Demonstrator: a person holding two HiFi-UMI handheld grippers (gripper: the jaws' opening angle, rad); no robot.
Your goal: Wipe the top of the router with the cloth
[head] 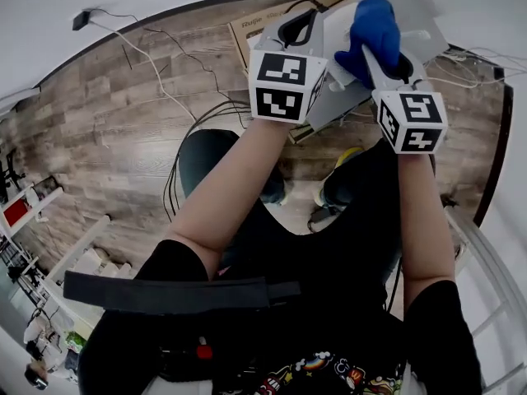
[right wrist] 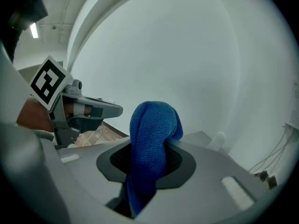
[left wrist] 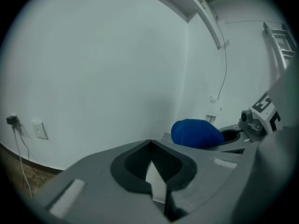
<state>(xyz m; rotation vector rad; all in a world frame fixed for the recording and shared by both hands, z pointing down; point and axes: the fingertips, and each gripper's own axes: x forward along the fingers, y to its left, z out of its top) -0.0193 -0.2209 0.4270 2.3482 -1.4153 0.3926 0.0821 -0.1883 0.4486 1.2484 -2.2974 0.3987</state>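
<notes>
Blue cloth [right wrist: 154, 120] is pinched in the right tool [right wrist: 152, 160], the left tool [left wrist: 152, 171] closed on nothing, both facing a white wall [left wrist: 93, 69] with no router in view, so I would find it first, then press the cloth's loose fold flat on top.

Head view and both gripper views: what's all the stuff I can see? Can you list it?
cloth: one, blue, pinched in the right gripper
cardboard box: one, brown, on the floor, top of head view
cables: several, black and white, across the wooden floor
wall plate: one, white, low on the wall
router: none in view
left gripper: one, grey, jaws together, empty
right gripper: one, grey, shut on cloth
forearms: two, bare
</notes>
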